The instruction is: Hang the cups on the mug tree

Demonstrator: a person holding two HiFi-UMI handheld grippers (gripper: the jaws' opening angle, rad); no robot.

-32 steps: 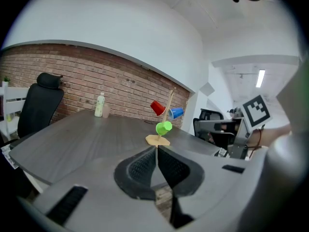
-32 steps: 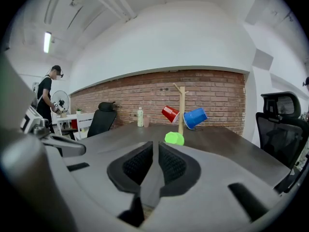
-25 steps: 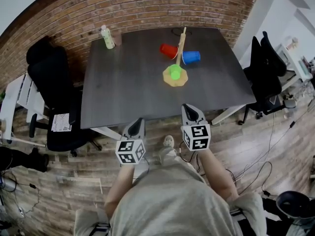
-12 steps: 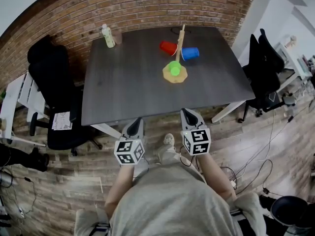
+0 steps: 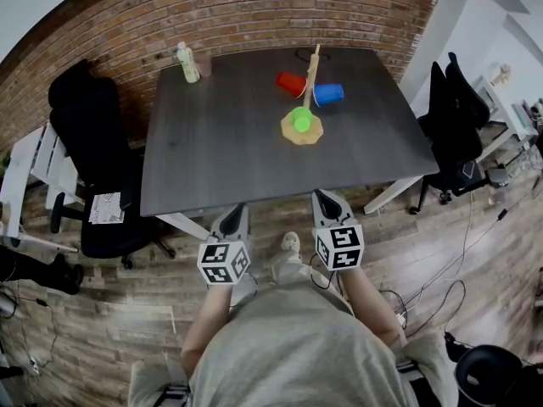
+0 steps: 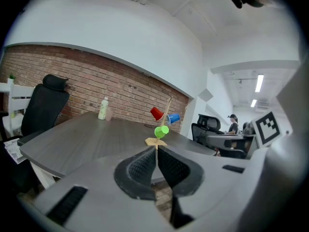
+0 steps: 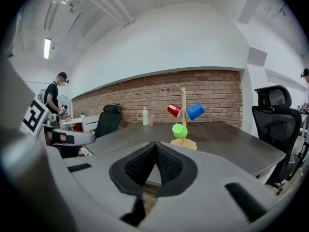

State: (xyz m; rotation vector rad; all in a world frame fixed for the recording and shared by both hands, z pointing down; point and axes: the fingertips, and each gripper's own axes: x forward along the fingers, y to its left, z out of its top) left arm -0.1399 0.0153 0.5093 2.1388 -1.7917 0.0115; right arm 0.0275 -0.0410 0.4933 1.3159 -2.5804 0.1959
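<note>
Items as seen from the near side of the room, left to right

1. Black office chair [image 5: 85,155], pushed up near the left edge of the tabletop
2. Pale green plastic bottle [image 5: 187,63], upright at the far left corner, well apart from everything else on the surface
3. Dark grey wooden tabletop [image 5: 221,142], mostly bare
4. Left gripper [image 6: 156,152]: jaws closed together, nothing between them, held short of the near edge
5. Red plastic cup [image 5: 290,83], hung on the left side of the tree, mouth tilted outward
6. Light wooden mug tree [image 5: 310,76] on a flat base, standing in the far right part of the surface
7. Green plastic cup [image 5: 301,120], hung low, just above the base
8. Blue plastic cup [image 5: 329,95], hung on the right side, opposite the red one
9. Right gripper [image 7: 155,146]: jaws closed, empty, also held back from the near edge

Condition: all three cups appear hung; the work looks finished

Risk: the tree looks slender and top-loaded; a knock to the pole or a jolt to the table would likely tip it or shake a tilted cup off its peg
</note>
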